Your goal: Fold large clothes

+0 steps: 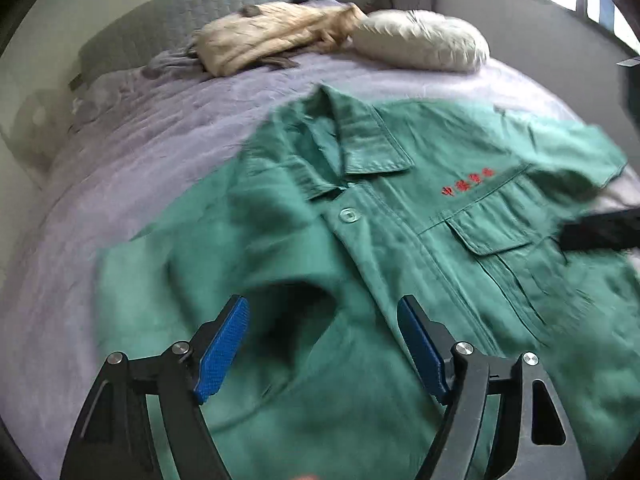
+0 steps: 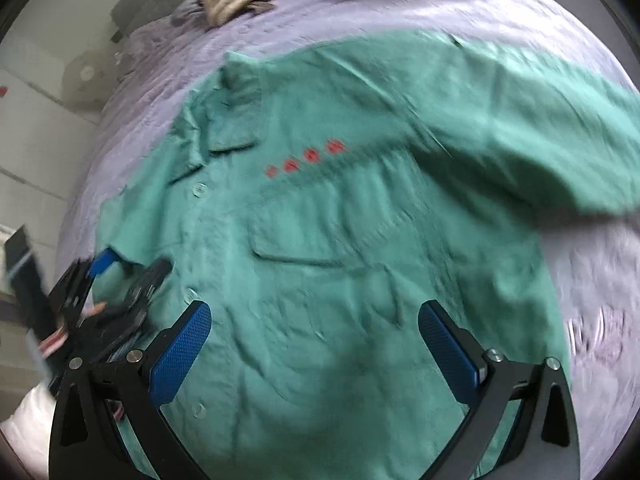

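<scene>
Meanwhile, left gripper [image 1: 324,348] and right gripper [image 2: 314,356] hover spread wide, empty, above a green work jacket [image 2: 320,220] at centre frame.

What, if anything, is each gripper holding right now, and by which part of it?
Nothing is held. The left gripper and the right gripper both stand open above the green jacket, which lies on the bed, with no cloth between the pads.
</scene>
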`<state>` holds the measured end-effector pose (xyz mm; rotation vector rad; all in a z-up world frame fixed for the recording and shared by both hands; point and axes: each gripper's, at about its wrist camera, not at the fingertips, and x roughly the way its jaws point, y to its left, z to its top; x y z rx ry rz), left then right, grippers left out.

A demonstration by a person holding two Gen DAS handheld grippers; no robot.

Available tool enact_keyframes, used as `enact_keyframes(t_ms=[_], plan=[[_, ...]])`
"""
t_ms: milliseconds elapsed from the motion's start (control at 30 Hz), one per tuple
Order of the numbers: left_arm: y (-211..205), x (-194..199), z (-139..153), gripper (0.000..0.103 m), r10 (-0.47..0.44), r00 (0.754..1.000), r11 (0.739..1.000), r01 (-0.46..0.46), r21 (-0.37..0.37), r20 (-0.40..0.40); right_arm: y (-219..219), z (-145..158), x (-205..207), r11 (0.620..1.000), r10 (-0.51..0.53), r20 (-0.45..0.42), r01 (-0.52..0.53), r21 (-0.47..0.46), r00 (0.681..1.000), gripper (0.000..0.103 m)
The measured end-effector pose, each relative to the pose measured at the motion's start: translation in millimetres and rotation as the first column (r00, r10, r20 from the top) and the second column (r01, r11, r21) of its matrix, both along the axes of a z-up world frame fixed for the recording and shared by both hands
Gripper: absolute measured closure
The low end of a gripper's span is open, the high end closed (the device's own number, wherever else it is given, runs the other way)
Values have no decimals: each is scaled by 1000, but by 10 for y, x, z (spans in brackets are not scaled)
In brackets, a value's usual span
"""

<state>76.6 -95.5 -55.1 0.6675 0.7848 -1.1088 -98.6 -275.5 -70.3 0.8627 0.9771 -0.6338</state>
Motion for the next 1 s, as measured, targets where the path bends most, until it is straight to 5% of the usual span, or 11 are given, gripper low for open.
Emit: enact_keyframes(t_ms=[100,167,333,500,567,600,633,700,867,1000], plan=[[383,280,145,25,123,992,992,-122,-34,36,95,145,487,991,106,6,-106,-77,994,0],[615,598,144,25,264,964,964,-263,-22,33,213,206,836,976,186,17,-183,-116,982,0],[997,1403,-226,25,554,827,832,-552,56,-92,749,103,1863,889,403,-48,-403,-219,914,0],[1158,1545,-637,25,621,767,784,-609,122,-164,938,-201,2546,876,402,-101,-415,-247,910,0],[1183,1511,-671,25,621,765,783,-614,101,-170,1019,-466,2756,849,381,-254,-445,-285,889,2],[1174,1501,-684,25,615,771,788,-607,103,-162,1027,-583,2812,832,374,-320,-467,-298,870,23],[1164,1482,-696,25,607,780,794,-597,110,-151,1020,-607,2809,825,388,-313,-478,-301,867,39],[1163,1462,-701,25,596,790,803,-587,105,-142,909,-475,2690,849,381,-237,-439,-292,894,89],[1135,1539,-670,25,587,793,809,-577,107,-164,289,34,2009,956,249,72,-233,-179,966,90],[1215,1567,-584,25,576,798,818,-565,111,-178,-317,77,1339,995,69,182,-55,-79,981,87]])
